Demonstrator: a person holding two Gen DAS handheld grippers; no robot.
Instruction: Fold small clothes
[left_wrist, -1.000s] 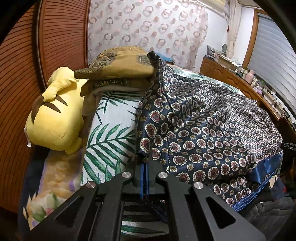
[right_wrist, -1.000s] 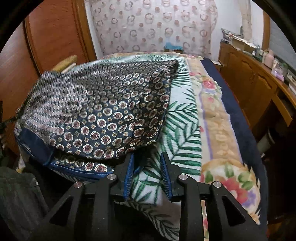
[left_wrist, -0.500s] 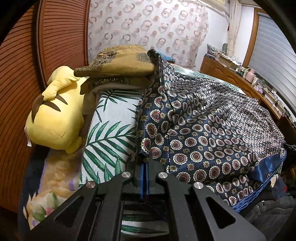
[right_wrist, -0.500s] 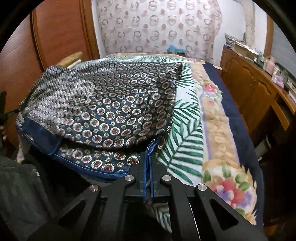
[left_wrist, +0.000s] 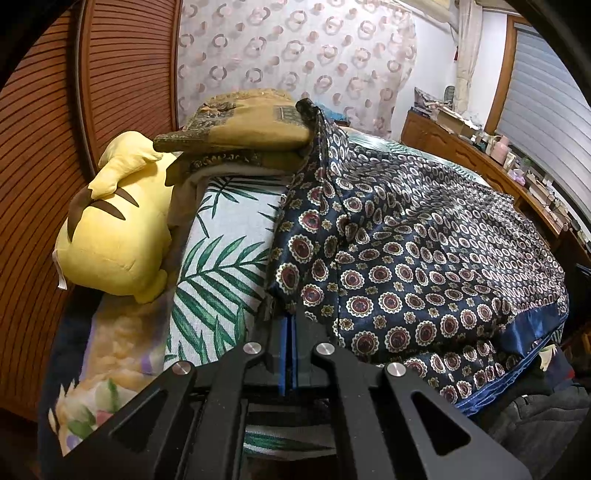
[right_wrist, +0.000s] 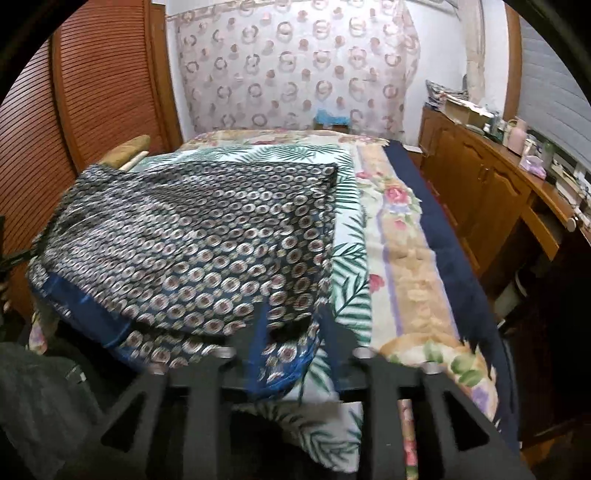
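L claw (left_wrist: 289, 325) was clamped on the patterned cloth (left_wrist: 424, 258) edge; R claw (right_wrist: 291, 332) was wide apart over its hem; cloth lay on bed (right_wrist: 406, 258).

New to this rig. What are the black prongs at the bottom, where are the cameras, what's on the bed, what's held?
No robot: a person holds a two-finger gripper in each hand, each with a fisheye camera looking along its fingers. The black prongs are those fingers. In the left view, the left gripper is shut on the near edge of a patterned navy garment spread on the bed. In the blurred right view, the right gripper is open around the garment's other near corner. A yellow plush and cushions lie at the bed's left side.
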